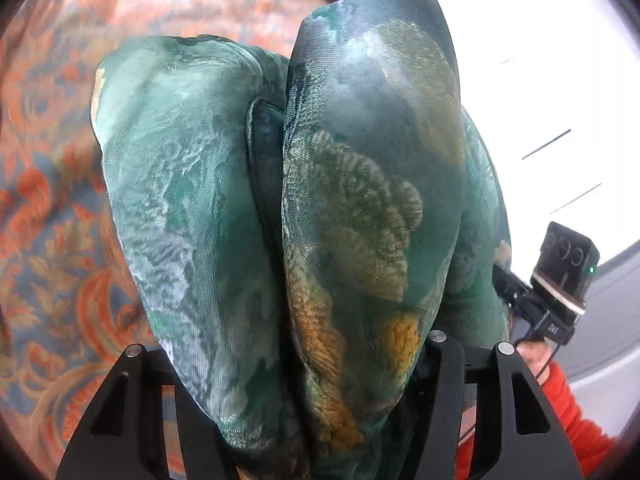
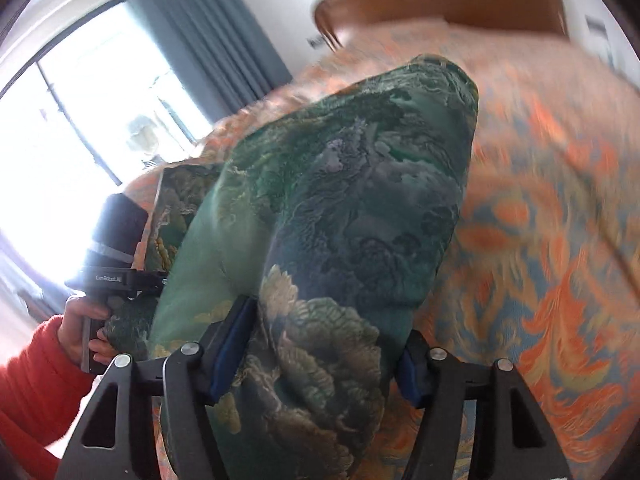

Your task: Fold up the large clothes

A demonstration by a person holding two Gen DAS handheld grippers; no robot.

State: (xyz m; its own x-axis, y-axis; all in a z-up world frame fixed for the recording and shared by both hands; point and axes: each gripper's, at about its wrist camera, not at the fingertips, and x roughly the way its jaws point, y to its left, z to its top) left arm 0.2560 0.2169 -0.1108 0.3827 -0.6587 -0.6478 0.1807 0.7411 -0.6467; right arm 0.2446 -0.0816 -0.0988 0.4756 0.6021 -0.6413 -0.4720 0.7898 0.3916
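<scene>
A large green satin garment point(image 1: 360, 200) with a landscape print hangs in thick folds over both grippers, held up above the bed. My left gripper point(image 1: 296, 360) is shut on a bunch of it; its fingers are hidden under the cloth. My right gripper point(image 2: 320, 352) is shut on another bunch of the garment point(image 2: 340, 220), with its blue pads point(image 2: 228, 344) pressing the cloth from both sides. The right gripper also shows at the right of the left wrist view point(image 1: 556, 288), and the left one at the left of the right wrist view point(image 2: 116, 264).
Below lies a bed with an orange and blue patterned cover point(image 2: 552, 240) point(image 1: 52, 200). A wooden headboard point(image 2: 440, 0) stands at the far end. A bright window point(image 2: 80, 120) with grey-blue curtains point(image 2: 208, 40) is to the left. The person's red sleeves point(image 2: 28, 392) are near.
</scene>
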